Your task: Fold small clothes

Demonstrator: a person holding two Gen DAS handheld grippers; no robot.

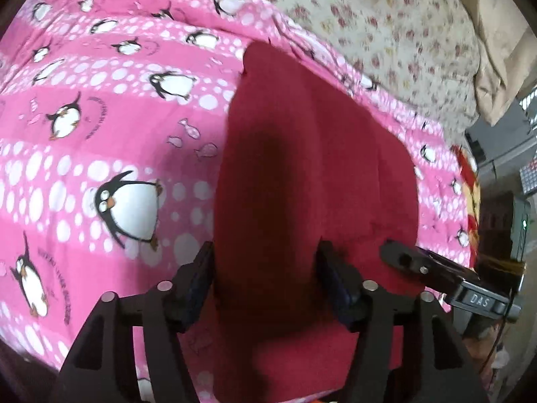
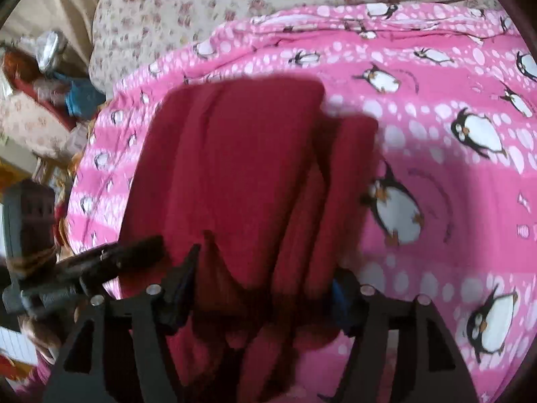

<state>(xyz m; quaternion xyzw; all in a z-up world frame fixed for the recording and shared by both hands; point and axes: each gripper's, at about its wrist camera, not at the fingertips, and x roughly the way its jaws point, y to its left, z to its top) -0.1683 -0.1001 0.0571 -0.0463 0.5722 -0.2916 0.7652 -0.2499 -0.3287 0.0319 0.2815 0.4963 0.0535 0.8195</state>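
Note:
A small dark red garment (image 1: 312, 174) lies on a pink penguin-print blanket (image 1: 100, 107). It also shows in the right wrist view (image 2: 235, 168), with lengthwise folds. My left gripper (image 1: 265, 278) has its jaws apart with a raised fold of the red cloth between them. My right gripper (image 2: 265, 288) also has its jaws apart around bunched red cloth at the garment's near edge. Whether either one pinches the cloth is not clear. The right gripper's fingers (image 1: 419, 268) show at the garment's right side in the left wrist view. The left gripper's fingers (image 2: 110, 258) show at its left side in the right wrist view.
The pink blanket (image 2: 453, 184) lies over a cream floral sheet (image 1: 386, 27). A beige pillow (image 1: 496, 60) sits at the far right. Dolls and clutter (image 2: 50, 77) lie beyond the bed's edge on the left of the right wrist view.

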